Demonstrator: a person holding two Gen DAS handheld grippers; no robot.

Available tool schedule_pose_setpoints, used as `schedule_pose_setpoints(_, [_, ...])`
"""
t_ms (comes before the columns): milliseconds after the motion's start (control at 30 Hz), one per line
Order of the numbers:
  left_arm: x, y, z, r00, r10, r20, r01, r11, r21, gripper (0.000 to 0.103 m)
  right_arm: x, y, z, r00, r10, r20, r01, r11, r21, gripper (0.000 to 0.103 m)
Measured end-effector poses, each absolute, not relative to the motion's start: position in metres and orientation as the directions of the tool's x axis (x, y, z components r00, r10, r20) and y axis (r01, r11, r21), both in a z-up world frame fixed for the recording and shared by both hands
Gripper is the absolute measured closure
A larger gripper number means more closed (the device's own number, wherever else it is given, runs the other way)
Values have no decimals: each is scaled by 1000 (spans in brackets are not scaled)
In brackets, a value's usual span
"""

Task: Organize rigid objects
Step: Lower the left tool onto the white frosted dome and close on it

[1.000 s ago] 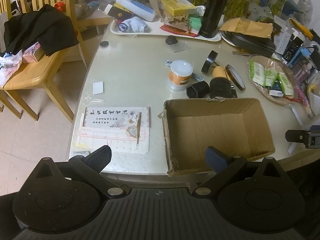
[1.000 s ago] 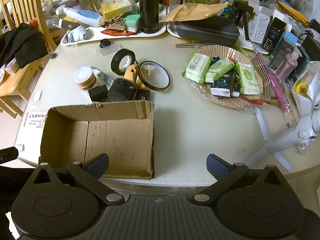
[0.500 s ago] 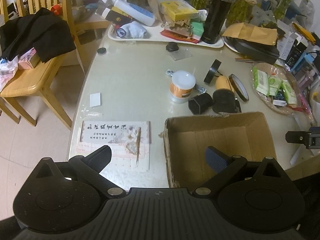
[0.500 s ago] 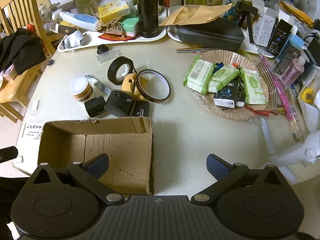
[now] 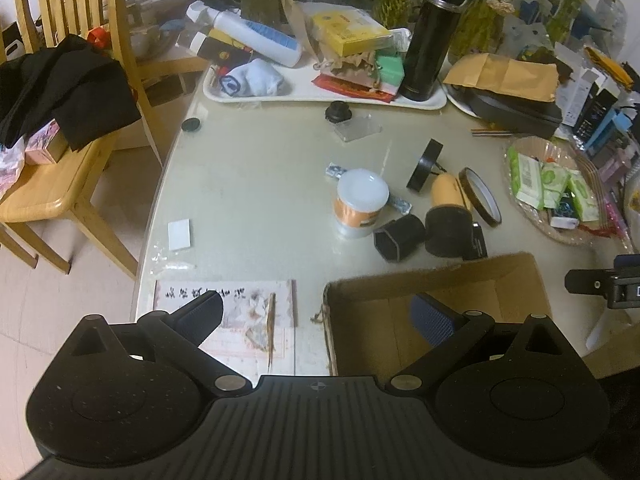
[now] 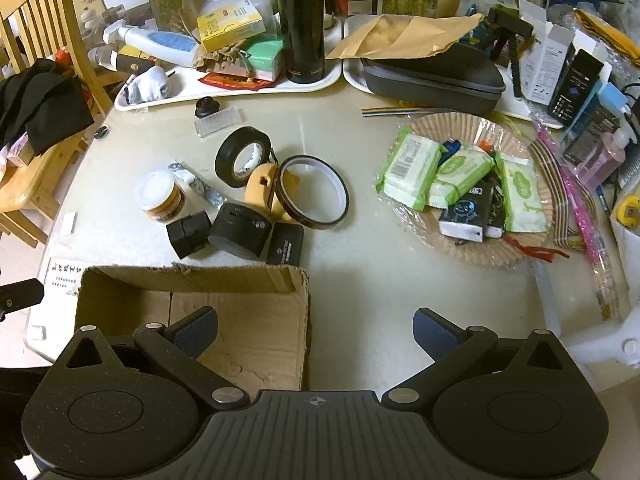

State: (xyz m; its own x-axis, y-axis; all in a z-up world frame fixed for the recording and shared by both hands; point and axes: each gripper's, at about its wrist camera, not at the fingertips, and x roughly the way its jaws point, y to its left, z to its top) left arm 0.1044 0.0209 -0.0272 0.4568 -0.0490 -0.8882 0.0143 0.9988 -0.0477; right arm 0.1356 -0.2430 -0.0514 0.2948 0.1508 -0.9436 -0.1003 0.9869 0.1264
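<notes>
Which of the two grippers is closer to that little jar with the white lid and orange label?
Left. The left gripper points almost straight at the white-lidded orange jar; the right gripper sits further right, beyond the cardboard box.

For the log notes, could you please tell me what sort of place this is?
Probably a home dining area: a pale round table beside a slatted wooden chair, cluttered with a tall black flask, tape rolls and an open cardboard box.
</notes>
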Motion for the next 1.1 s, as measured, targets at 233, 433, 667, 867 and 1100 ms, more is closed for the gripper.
schedule_pose_setpoints(233, [122, 20, -26, 466, -47, -883, 16, 999, -45, 1, 153, -242, -56, 295, 172, -940, -93, 984, 151, 0])
schedule_pose_setpoints(433, [139, 16, -29, 471, -56, -880, 22, 998, -51, 1, 169, -243, -63, 294, 194, -936, -67, 981, 182, 0])
schedule_pose_setpoints(667, [155, 12, -41, 473, -80, -877, 31, 997, -74, 1, 186, -240, -74, 316, 219, -923, -77, 976, 205, 0])
schedule_pose_setpoints(867, [168, 6, -52, 480, -86, -873, 49, 996, -71, 1, 197, -236, -80, 330, 211, -920, -91, 977, 192, 0])
schedule_pose_setpoints(1100, [184, 0, -65, 484, -94, -870, 67, 995, -70, 1, 201, -239, -93, 310, 217, -926, -88, 976, 199, 0])
